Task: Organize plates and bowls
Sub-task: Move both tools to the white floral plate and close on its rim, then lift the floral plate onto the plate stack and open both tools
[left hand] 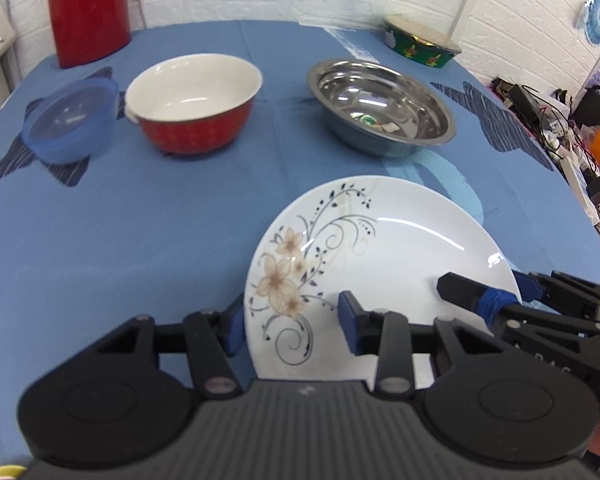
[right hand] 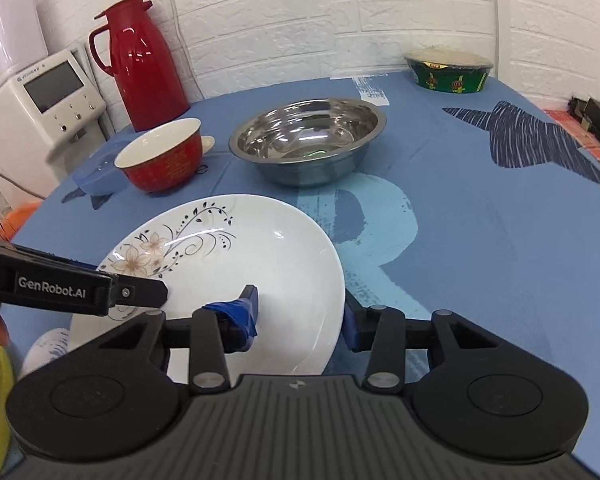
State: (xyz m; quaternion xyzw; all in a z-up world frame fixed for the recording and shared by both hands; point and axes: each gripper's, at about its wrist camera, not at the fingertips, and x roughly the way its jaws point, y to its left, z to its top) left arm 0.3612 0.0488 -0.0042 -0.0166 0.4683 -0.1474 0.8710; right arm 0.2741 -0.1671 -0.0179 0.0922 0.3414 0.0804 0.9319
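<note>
A white plate with a flower pattern (left hand: pixel 380 264) (right hand: pixel 236 264) is near the table's front. My left gripper (left hand: pixel 290 326) is open, its jaws astride the plate's left rim, one finger (left hand: pixel 350 322) over the plate. My right gripper (right hand: pixel 300 314) is open, astride the plate's right rim, with a taped finger (right hand: pixel 240 312) over the plate. Each gripper shows in the other's view: the right gripper (left hand: pixel 480 296), the left gripper (right hand: pixel 140 294). Behind stand a red bowl (left hand: pixel 194 106) (right hand: pixel 162 154), a steel bowl (left hand: pixel 382 106) (right hand: pixel 306 142) and a blue lidded bowl (left hand: pixel 72 120) (right hand: pixel 96 178).
A red thermos jug (left hand: pixel 86 8) (right hand: pixel 138 60) stands at the back left. A green patterned bowl (left hand: pixel 420 42) (right hand: pixel 448 70) sits at the back right. A blue tablecloth (left hand: pixel 140 240) (right hand: pixel 480 240) covers the round table. A white appliance (right hand: pixel 56 96) stands left of the table.
</note>
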